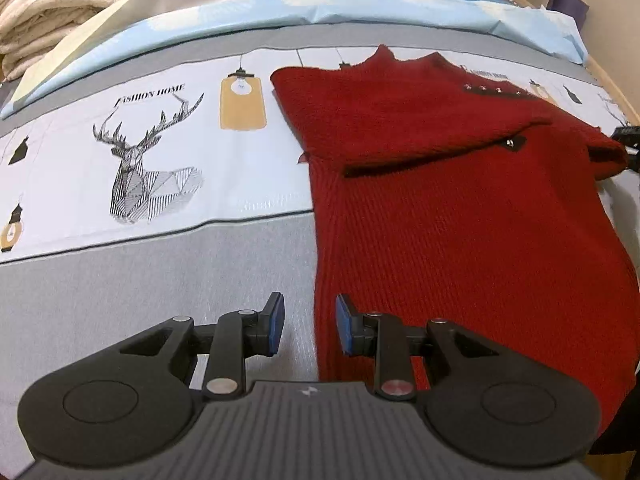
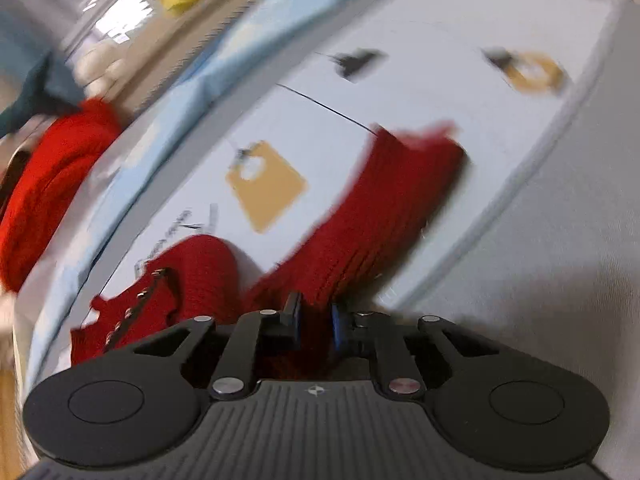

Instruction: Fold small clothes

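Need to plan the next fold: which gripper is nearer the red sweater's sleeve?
Right. The right gripper is shut on the sleeve; the left gripper hangs open over the sweater's other side edge.

"FASHION HOME" [image 1: 150, 95] is printed on the bed sheet [image 1: 80, 184] above the stag drawing, ahead-left of the left claw [image 1: 310, 326].

Printed bedsheet [image 1: 120, 280] under a pale blue cover [image 1: 280, 12]
Folded cream blanket [image 1: 52, 4] at the bed's far left corner; deer print [image 1: 148, 160] mid-sheet.
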A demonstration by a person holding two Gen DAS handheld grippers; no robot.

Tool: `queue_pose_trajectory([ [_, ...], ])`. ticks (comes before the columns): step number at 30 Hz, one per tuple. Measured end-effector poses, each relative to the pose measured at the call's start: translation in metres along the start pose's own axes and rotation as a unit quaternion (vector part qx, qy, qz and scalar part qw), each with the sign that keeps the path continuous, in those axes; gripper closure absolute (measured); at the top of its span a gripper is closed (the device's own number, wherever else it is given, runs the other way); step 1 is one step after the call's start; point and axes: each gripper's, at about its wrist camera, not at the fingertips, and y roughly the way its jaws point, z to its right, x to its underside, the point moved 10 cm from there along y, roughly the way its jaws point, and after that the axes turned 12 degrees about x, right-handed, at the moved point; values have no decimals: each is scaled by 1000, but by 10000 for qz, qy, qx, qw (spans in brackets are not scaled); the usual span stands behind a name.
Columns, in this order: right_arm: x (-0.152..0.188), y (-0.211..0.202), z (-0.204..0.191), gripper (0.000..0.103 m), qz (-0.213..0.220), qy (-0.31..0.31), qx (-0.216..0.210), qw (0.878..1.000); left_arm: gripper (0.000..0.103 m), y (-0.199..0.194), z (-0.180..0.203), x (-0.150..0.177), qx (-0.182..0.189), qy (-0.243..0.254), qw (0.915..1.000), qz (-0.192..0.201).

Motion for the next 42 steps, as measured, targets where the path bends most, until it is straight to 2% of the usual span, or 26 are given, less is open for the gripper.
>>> queue_pose_trajectory([
  [2,-22,-18,-4,91,444,-207,-126,9987,72,2,2,-4,29,21,10000,19],
  [4,-58,-50,14,91,1276,-12,-80,9918,72,4,3,-8,45,54,10000,32],
  [5,-80,-72,32,91,1845,297,-40,9824,72,4,4,-10,63,66,9999,42],
  [7,-110,-108,81,90,2836,973,197,9538,72,6,7,-11,91,96,9999,26],
  [8,-118,-112,119,88,2967,1329,656,9434,72,8,7,-11,90,124,9999,-4],
  [9,-118,-104,150,86,2783,1598,1067,9411,72,10,9,-10,88,172,9998,-36],
  [10,-109,-88,183,86,2349,1943,1411,9419,72,11,10,-10,92,219,9997,-53],
  [12,-82,-58,227,86,1526,2709,1388,9403,72,13,13,-11,113,272,9995,-64],
  [14,-61,-44,246,87,1090,3257,1288,9303,72,15,15,-13,114,266,9996,-60],
  [15,-58,-43,247,85,1129,3324,1231,9282,72,16,17,-14,111,259,9996,-54],
  [19,-71,-57,215,78,1600,2754,1069,9419,72,20,25,-14,114,349,9993,-79],
  [20,-71,-64,217,76,1648,2862,1090,9376,72,21,27,-14,110,389,9991,-99],
  [21,-67,-71,217,73,1709,3111,1120,9282,72,23,29,-13,97,429,9990,-122],
  [22,-62,-73,214,73,1687,3333,1065,9215,72,24,29,-12,75,454,9988,-143],
  [25,-53,-75,194,72,1477,3778,713,9113,72,24,26,-13,23,426,9990,-140],
  [27,-54,-68,181,51,1286,3863,322,9128,72,24,23,-15,5,369,9992,-123],
  [28,-54,-57,172,52,1048,3909,-22,9144,72,23,22,-15,-6,350,9993,-113],
  [29,-53,-52,172,55,913,3993,-61,9122,72,23,21,-15,-9,339,9994,-114],
  [30,-49,-58,181,53,989,4234,242,9002,72,23,20,-14,-15,343,9993,-131],
  [31,-45,-72,198,53,1261,4496,721,8813,72,24,20,-13,-29,373,9992,-154],
  [33,-49,-99,217,53,1872,4577,1313,8592,72,24,20,-12,-61,462,9988,-174],
  [34,-52,-106,218,53,2056,4482,1392,8588,72,24,19,-13,-66,466,9988,-167],
  [35,-57,-107,214,52,2121,4382,1295,8638,72,24,17,-14,-70,444,9989,-157],
  [36,-60,-99,206,53,1980,4353,933,8733,72,24,15,-14,-82,409,9990,-151],
  [38,-58,-73,190,53,1429,4426,333,8847,72,24,13,-16,-102,363,9992,-145],
  [42,-37,-37,190,53,633,4607,610,8832,72,24,17,-16,-70,446,9989,-152],
])
